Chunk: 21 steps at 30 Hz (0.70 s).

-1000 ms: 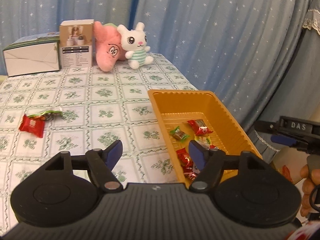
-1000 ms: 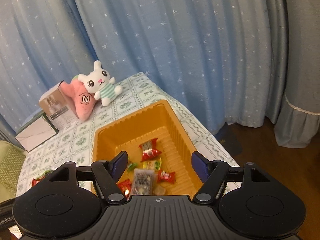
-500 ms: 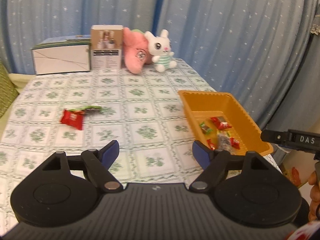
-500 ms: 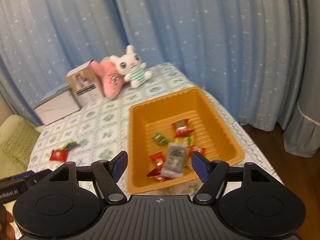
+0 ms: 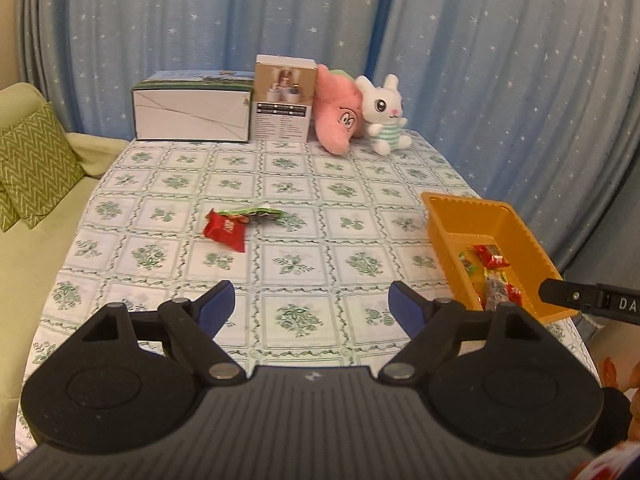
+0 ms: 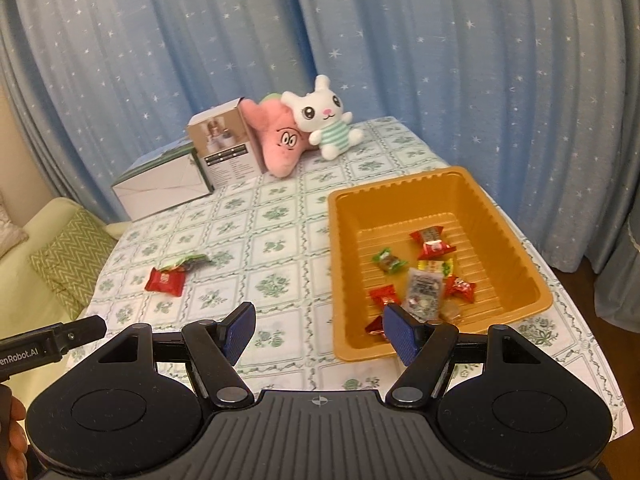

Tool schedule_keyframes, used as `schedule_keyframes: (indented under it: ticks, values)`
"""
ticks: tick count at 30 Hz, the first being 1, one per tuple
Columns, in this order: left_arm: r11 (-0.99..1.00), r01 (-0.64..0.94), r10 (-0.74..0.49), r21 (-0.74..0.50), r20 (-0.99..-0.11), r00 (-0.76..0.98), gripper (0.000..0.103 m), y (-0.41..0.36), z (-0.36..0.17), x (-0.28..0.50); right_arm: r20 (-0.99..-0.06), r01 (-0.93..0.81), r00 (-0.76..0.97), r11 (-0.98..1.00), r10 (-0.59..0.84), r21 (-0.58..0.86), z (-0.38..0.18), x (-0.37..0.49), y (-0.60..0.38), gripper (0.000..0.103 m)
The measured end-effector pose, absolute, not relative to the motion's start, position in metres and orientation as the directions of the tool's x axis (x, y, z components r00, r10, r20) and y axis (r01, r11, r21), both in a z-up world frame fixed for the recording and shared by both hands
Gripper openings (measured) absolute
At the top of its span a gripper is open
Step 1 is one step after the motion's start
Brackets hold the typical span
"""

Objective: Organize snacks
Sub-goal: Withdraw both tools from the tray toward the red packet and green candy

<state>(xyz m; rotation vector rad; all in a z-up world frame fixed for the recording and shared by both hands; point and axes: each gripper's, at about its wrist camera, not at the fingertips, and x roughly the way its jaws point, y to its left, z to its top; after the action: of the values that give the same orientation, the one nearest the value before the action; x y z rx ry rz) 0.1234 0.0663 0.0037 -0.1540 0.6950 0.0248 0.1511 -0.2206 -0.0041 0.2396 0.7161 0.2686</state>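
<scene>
A table (image 5: 304, 184) under a white cloth printed with green floral squares fills the space ahead of both claws, with blue star-dotted curtains (image 5: 200, 20) hanging behind its far edge and a pale green sofa (image 5: 36, 248) with a zigzag-patterned cushion (image 5: 32, 160) off to the left. Far ahead of the claws, along the back of the table, stand a white box (image 5: 192, 114), a brown carton (image 5: 284, 98), a pink plush (image 5: 338, 116) and a white bunny plush (image 5: 384, 110), packed side by side. The left gripper (image 5: 311, 303) hangs over the near part of the cloth with its jaws spread, having just been opening, and nothing between its blue pads. Ahead of it and a little to the left lie 2 loose snacks touching each other: a red packet (image 5: 225, 231) and a green wrapper (image 5: 256, 213). To its right, near the table's right edge, sits the orange tray (image 5: 452, 216). The right gripper (image 6: 316, 330) is likewise released and empty, its right fingertip over the tray's near-left corner. The tray holds wrapped candies, among them red ones (image 6: 432, 242), 1 green (image 6: 387, 260), 1 yellow, and a grey sachet (image 6: 424, 290), all loose on the ribbed floor toward its near half.
</scene>
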Motion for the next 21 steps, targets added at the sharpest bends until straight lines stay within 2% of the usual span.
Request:
schedule_keyframes:
  ticks: [21]
  values:
    - [0.988,-0.114,0.019,-0.107,-0.639,0.769,0.083,0.104,-0.003,0.151,-0.605,-0.250,0.709,0.932,0.362,0.264,-0.003,0.175,-0.174,0.070]
